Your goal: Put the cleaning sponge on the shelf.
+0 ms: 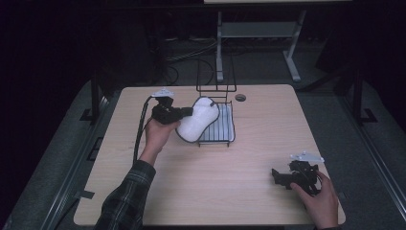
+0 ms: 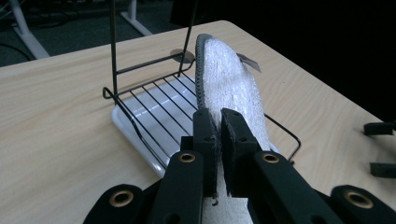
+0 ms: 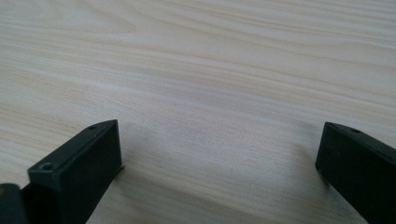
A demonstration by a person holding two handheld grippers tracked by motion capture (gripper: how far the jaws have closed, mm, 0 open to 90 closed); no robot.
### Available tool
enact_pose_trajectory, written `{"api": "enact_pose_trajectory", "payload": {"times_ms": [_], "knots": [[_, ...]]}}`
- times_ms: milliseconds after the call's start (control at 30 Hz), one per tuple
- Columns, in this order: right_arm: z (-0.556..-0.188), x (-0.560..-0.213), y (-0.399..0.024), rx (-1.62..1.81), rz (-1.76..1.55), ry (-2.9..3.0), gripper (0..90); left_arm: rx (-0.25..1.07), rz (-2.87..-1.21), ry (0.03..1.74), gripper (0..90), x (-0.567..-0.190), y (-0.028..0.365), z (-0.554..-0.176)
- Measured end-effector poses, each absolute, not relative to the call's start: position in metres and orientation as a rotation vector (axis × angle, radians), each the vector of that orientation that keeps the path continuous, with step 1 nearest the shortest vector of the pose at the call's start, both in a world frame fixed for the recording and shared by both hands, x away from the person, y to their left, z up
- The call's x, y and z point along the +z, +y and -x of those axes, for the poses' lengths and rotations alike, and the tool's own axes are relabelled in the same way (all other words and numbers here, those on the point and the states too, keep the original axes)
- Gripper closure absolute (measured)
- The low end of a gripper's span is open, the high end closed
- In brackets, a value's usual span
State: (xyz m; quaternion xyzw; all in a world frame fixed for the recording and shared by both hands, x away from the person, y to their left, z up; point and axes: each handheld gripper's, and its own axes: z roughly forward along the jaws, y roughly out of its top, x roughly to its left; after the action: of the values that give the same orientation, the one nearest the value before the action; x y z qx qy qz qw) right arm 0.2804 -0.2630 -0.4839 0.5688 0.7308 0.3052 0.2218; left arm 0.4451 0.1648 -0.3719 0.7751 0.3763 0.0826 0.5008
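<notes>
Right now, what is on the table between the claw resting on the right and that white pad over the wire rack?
Nothing: in the high view, bare wood separates the right claw from the white pad and wire rack.

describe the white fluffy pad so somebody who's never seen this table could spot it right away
Start at the black wire rack near the far middle of the wooden table. Over its left edge, the left claw is shut on the white pad. It is the only soft thing there: white, fluffy, grey-edged.

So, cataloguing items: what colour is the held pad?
White pad with grey edging, clearest in the left gripper view.
</notes>
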Motion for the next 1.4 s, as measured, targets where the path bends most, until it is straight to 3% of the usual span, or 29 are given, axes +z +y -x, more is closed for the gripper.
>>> {"api": "enact_pose_trajectory", "payload": {"times_ms": [367,900,1400], "knots": [[-0.280,-0.484,-0.263,0.843,-1.572,2.019,0.0,0.197,-1.880,0.943,85.1,-0.380,0.141,-0.469],[-0.280,-0.484,-0.263,0.843,-1.572,2.020,0.0,0.204,-1.873,1.006,84.4,-0.400,0.135,-0.487],[-0.280,-0.484,-0.263,0.843,-1.572,2.019,0.0,0.234,-1.893,1.041,77.4,-0.409,0.134,-0.492]]}}
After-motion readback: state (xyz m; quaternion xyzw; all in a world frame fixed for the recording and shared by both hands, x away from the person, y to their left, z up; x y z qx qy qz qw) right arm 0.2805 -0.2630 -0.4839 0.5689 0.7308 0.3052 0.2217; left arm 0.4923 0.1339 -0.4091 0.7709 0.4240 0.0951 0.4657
